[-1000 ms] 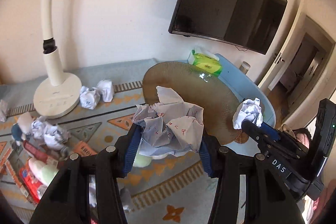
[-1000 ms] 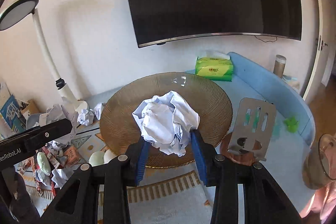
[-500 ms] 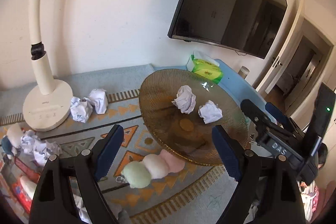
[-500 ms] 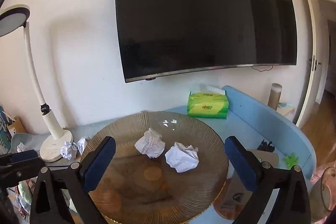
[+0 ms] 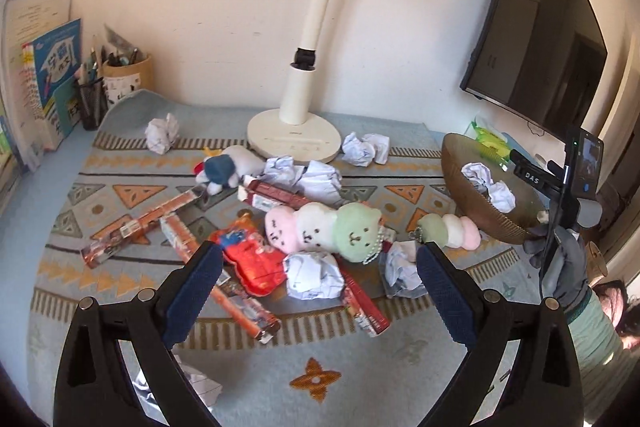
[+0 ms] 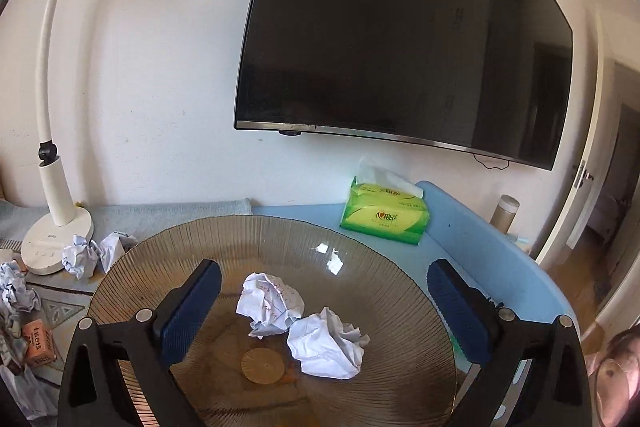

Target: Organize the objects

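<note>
"DAS" is printed on the right gripper (image 5: 532, 175).

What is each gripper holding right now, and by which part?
Nothing. The left gripper is open above the cluttered mat, and the right gripper is open over the glass bowl, clear of the two paper balls lying inside.

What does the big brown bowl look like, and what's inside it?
The bowl is wide, shallow and round, looking like see-through amber-brown glass with fine ribs running from its small round centre out to the rim. It sits upright, partly on the patterned mat and partly on the blue table. Inside lie two crumpled paper balls, one with red scribbles and one plain white, touching each other. The right gripper hovers open above it, fingers touching nothing.
</note>
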`<state>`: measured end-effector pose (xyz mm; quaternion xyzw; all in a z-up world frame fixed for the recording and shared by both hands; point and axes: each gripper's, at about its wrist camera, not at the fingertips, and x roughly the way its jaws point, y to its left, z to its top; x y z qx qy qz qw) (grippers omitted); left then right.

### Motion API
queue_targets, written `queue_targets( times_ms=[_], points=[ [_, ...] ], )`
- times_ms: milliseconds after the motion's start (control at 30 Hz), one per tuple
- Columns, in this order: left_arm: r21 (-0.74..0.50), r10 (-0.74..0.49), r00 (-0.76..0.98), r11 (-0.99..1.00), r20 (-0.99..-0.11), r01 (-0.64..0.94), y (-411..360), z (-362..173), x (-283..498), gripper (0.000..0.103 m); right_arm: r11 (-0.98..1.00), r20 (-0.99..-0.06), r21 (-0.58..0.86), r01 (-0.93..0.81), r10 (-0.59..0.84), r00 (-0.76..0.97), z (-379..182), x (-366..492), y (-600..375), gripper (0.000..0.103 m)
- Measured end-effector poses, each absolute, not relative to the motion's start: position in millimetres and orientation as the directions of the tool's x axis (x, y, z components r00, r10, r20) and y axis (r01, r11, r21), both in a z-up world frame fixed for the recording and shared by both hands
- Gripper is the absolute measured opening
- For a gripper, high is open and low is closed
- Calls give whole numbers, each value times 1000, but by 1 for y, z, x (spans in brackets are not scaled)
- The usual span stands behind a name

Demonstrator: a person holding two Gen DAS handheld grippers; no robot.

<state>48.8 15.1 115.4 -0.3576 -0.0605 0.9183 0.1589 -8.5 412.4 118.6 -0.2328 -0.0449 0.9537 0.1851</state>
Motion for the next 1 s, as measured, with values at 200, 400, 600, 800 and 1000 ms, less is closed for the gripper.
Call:
queue_targets(
  times_ms=[200, 400, 600, 800, 1000],
  points=[
    [-228, 238, -724, -967, -647, -114, -53, 104, 69, 98, -920, -470, -177, -349, 390, -792, 113, -13, 409, 103],
    [-216, 214, -707, -972, -674, -88, -97, 87, 95, 98, -905, -354, -200, -376, 424, -834, 145, 40, 370, 102],
    [-185, 239, -651, -971, -720, -152, -88, 55, 106, 98, -996, -461, -92, -13, 54, -886, 128, 111, 276, 103],
    [-109, 201, -625, -977, -754, -183, -61, 30, 110, 98, -980, -636, -150, 134, -8, -772, 54, 104, 209, 103],
    [-68, 154, -635, -985, -757, -157, -52, 31, 103, 96, -992, -715, 18, 128, -102, -692, 46, 65, 216, 103]
  ],
)
